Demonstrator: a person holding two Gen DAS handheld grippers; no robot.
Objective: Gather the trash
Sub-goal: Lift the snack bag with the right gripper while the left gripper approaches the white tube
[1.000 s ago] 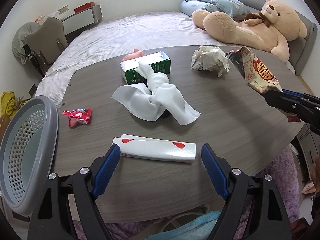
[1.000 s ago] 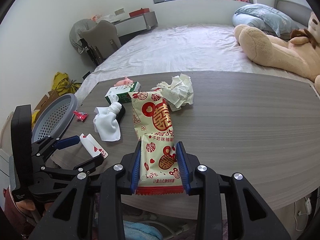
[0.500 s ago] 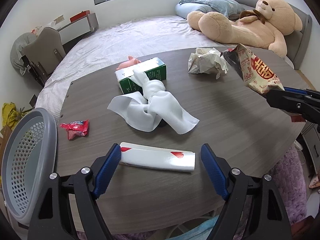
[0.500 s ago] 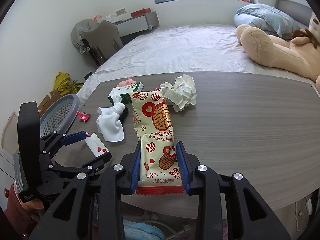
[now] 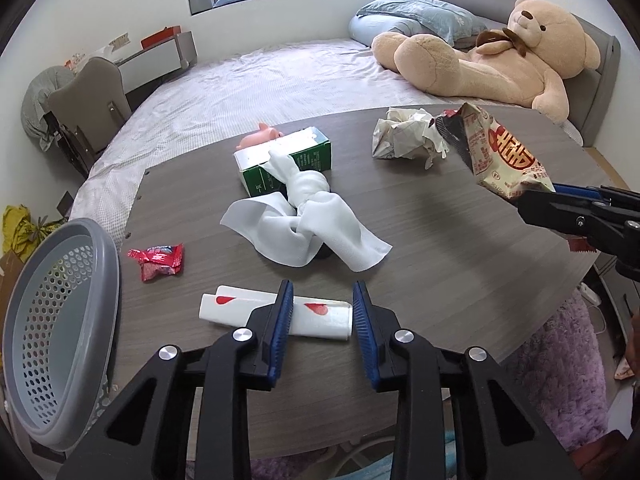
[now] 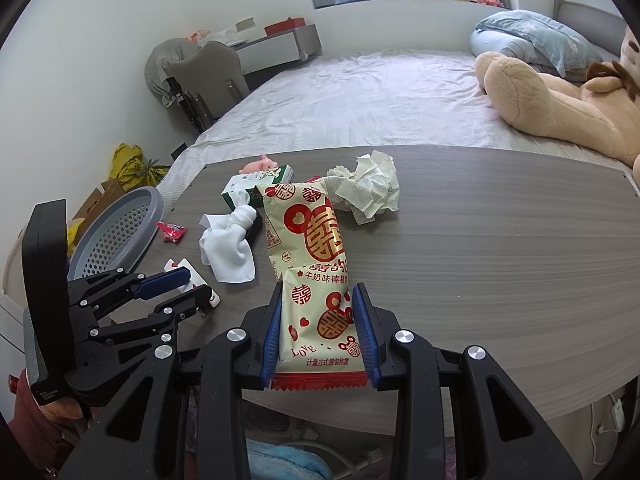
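Observation:
My right gripper (image 6: pixel 316 332) is shut on a cream snack wrapper with red print (image 6: pixel 316 264) and holds it above the table; the wrapper also shows in the left wrist view (image 5: pixel 496 152). My left gripper (image 5: pixel 322 316) has its jaws closed in around the middle of a white folded packet with red hearts (image 5: pixel 240 308) lying on the table; the right wrist view shows the left gripper (image 6: pixel 188 292) over the packet (image 6: pixel 184 270). A grey perforated basket (image 5: pixel 52 312) stands at the table's left edge.
On the grey wood table (image 5: pixel 440 248) lie a red candy wrapper (image 5: pixel 160 260), a white cloth (image 5: pixel 304 220), a green-white carton (image 5: pixel 288 160), a pink toy (image 5: pixel 260 140) and a crumpled paper (image 5: pixel 404 136). A bed with a teddy bear (image 5: pixel 500 60) lies behind.
My left gripper's jaws have closed in from wide open to around the white packet. My right gripper still holds the snack wrapper in nearly the same place.

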